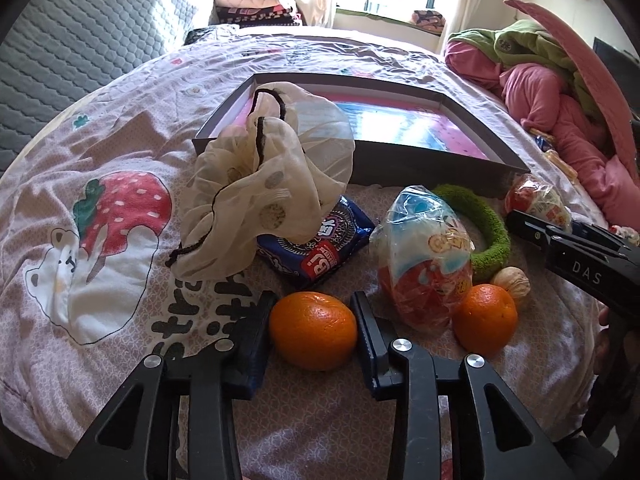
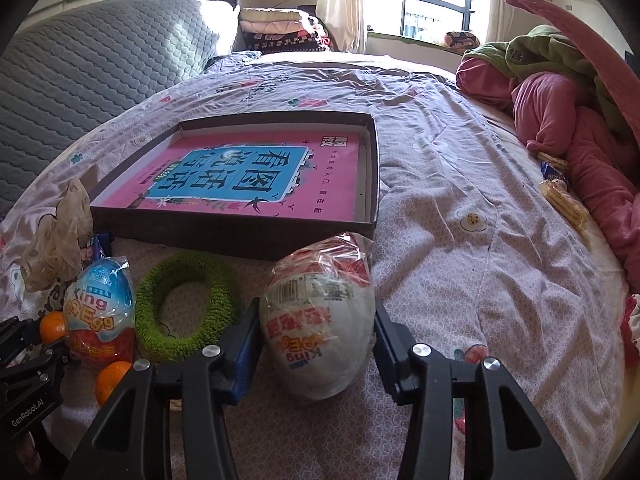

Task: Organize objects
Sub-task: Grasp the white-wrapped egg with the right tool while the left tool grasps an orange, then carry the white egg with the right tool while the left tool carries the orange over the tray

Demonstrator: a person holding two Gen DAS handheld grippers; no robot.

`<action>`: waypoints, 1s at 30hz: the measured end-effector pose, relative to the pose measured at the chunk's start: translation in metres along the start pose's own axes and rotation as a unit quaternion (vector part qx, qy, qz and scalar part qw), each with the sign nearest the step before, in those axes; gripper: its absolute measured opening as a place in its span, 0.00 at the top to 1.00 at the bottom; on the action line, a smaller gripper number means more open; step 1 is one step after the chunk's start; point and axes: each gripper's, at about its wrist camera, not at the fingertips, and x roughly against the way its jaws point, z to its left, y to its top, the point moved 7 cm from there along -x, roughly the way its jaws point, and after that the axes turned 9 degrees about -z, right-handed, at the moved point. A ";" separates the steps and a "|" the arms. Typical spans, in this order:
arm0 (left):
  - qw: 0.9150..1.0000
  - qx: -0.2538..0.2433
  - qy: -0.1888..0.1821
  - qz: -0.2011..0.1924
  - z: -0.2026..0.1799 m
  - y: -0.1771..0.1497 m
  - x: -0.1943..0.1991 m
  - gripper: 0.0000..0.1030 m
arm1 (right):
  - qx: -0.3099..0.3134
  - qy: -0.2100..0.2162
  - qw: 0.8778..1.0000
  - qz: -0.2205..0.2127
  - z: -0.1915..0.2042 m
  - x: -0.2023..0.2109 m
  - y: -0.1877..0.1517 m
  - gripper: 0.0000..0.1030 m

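An orange [image 1: 313, 334] lies on the patterned bedspread between the pads of my left gripper [image 1: 314, 300], which touch it on both sides. My right gripper [image 2: 316, 316] grips a white and red wrapped toy egg [image 2: 320, 332], its pads against both flanks. Beside them lie a blue toy egg [image 1: 424, 256], a green fuzzy ring [image 2: 184, 308], a second orange [image 1: 486, 316], a walnut [image 1: 514, 282], a blue cookie pack [image 1: 316, 248] and a sheer cream cloth [image 1: 264, 184]. Behind them stands a shallow dark box [image 2: 232, 232] with a pink book inside.
A heap of pink and green clothes [image 2: 568, 120] fills the bed's right side, with yellow snack packets [image 2: 564, 200] beside it. A grey quilted headboard [image 2: 100, 60] rises at the left. Folded blankets and a window are at the far end.
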 end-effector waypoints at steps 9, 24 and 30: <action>1.000 0.008 -0.013 -0.006 -0.001 0.001 0.006 0.64 | 0.003 0.006 1.000 -0.016 0.002 0.008 0.003 0.52; 0.999 -0.013 -0.020 -0.046 -0.010 0.008 0.036 0.65 | 0.000 0.027 0.998 -0.064 0.016 0.037 0.014 0.52; 0.998 -0.020 -0.016 -0.060 -0.010 0.013 0.049 0.65 | 0.005 0.040 0.996 -0.080 0.031 0.047 0.014 0.52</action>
